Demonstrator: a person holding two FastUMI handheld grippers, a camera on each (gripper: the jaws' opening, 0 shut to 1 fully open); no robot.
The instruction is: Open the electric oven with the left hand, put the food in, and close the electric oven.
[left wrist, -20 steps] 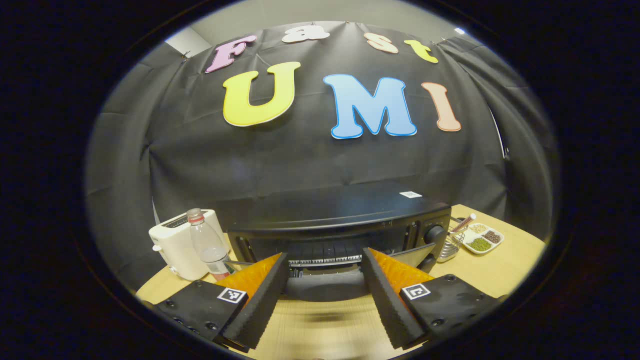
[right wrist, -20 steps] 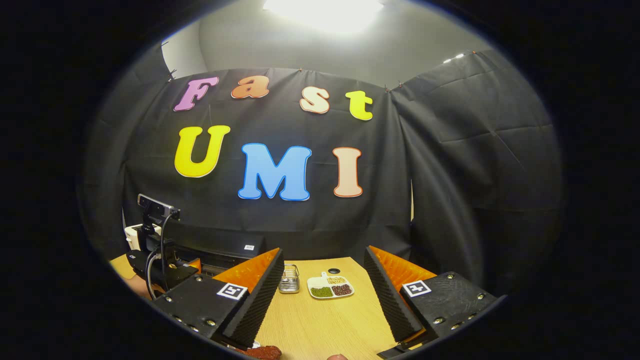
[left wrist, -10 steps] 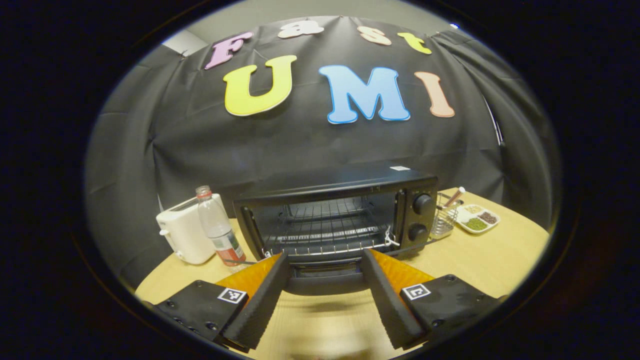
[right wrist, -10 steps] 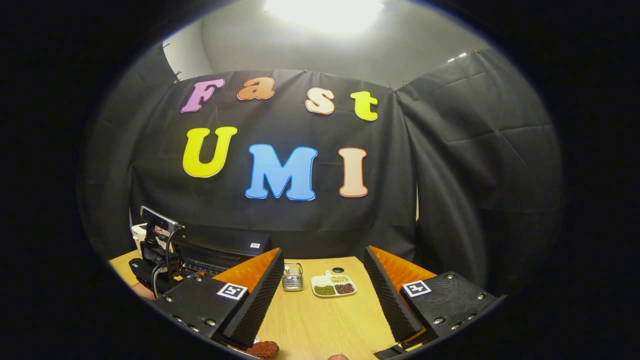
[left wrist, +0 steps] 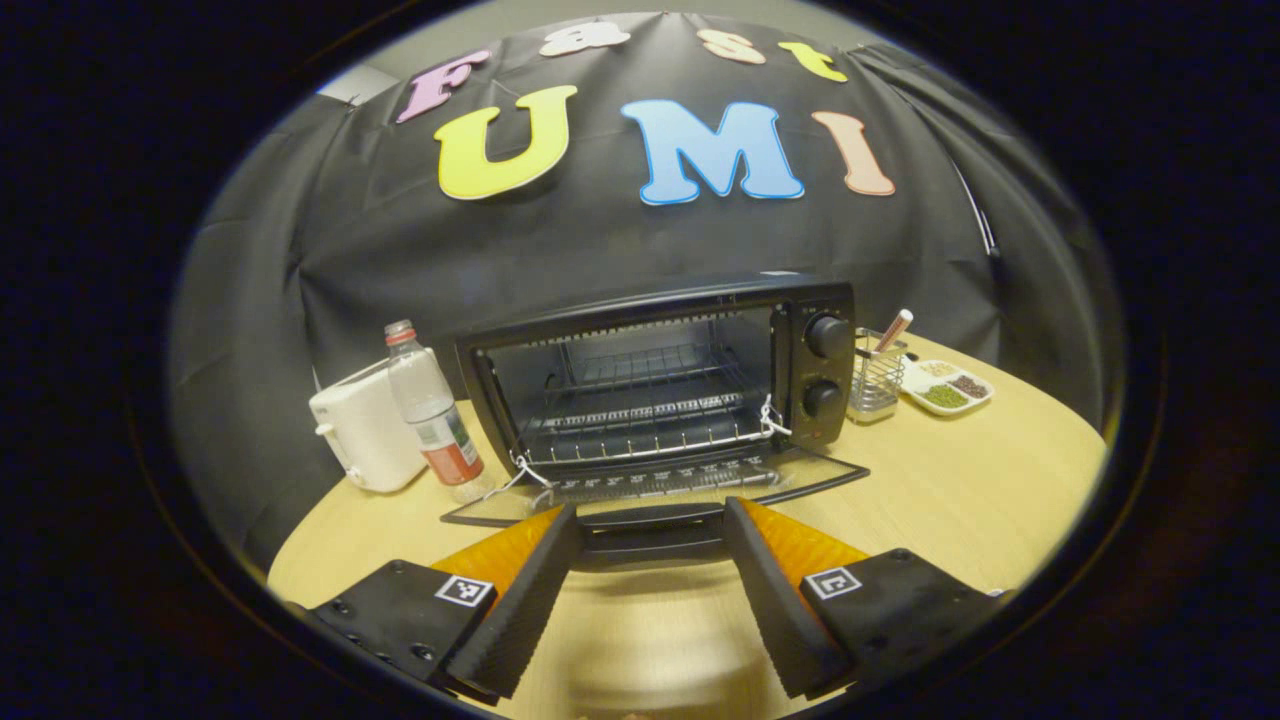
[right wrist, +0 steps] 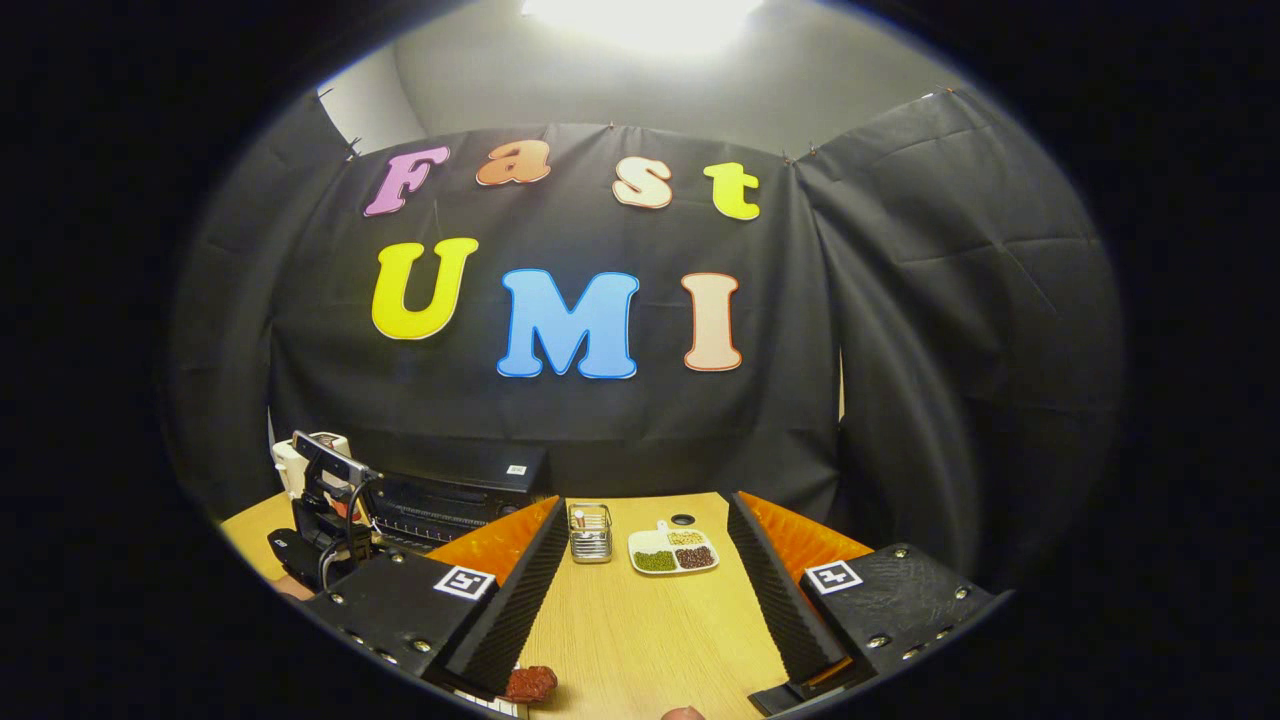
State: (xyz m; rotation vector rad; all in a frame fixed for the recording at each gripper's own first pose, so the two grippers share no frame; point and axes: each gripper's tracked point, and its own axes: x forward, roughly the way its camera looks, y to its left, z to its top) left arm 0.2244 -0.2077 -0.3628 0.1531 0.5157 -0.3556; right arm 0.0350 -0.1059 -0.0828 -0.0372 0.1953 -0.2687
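Note:
The black electric oven (left wrist: 812, 300) stands open on the wooden table, its wire rack (left wrist: 640, 420) bare. Its glass door (left wrist: 660, 485) lies folded down flat toward me. The door handle (left wrist: 650, 537) sits between the spread fingers of my left gripper (left wrist: 650, 515), which is open. In the right gripper view the oven (right wrist: 460, 488) is at the far left, with the left gripper (right wrist: 325, 500) in front of it. My right gripper (right wrist: 646, 503) hangs open over the table with nothing between its fingers. A reddish-brown piece of food (right wrist: 530, 683) lies low, by the left finger.
Left of the oven stand a white toaster (left wrist: 365, 435) and a plastic bottle (left wrist: 430, 415). To its right are a wire basket (left wrist: 875, 375) and a white dish of beans (left wrist: 945, 385). The same basket (right wrist: 590, 533) and dish (right wrist: 672, 550) lie ahead of my right gripper.
The oven door has swung from nearly upright down to flat, with the left gripper lowering along with the handle. The right gripper tipped slightly down, bringing the food more into view.

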